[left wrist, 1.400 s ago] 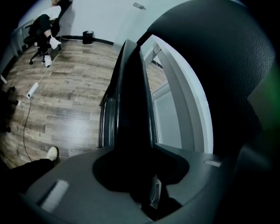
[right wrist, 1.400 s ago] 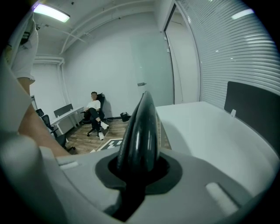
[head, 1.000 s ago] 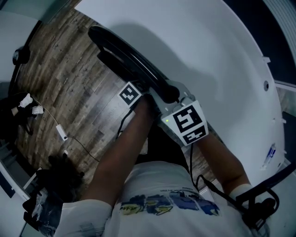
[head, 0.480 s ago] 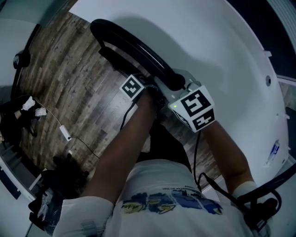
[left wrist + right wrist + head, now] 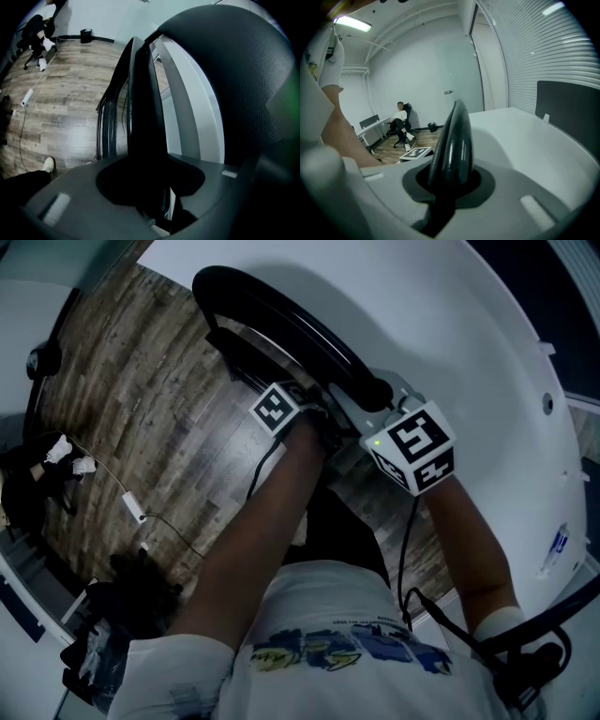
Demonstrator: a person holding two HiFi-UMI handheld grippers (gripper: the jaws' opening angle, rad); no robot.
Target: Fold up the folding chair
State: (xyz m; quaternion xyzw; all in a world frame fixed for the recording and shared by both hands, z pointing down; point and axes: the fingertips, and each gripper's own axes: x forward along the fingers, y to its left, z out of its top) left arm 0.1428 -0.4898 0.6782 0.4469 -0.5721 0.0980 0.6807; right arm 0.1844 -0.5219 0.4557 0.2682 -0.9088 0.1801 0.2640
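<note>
The black folding chair (image 5: 281, 320) stands folded nearly flat against the white round table (image 5: 441, 324). My right gripper (image 5: 380, 401) is shut on its rounded top rail (image 5: 452, 140), which rises out of the jaw notch in the right gripper view (image 5: 450, 183). My left gripper (image 5: 309, 407) sits just left of it, lower on the chair. In the left gripper view a thin black panel of the chair (image 5: 140, 103) runs up between the jaws (image 5: 150, 187), which are opening while it still fills the gap.
Wood floor (image 5: 141, 399) lies to the left, with a white cable and adapter (image 5: 131, 507). A black bin (image 5: 86, 35) stands by the far wall. A person sits in an office chair (image 5: 401, 123) across the room. My shoe (image 5: 48, 164) is near the chair legs.
Both grippers and the chair have shifted to the right and a little up in the head view, closer along the table's edge. Both still hold the chair.
</note>
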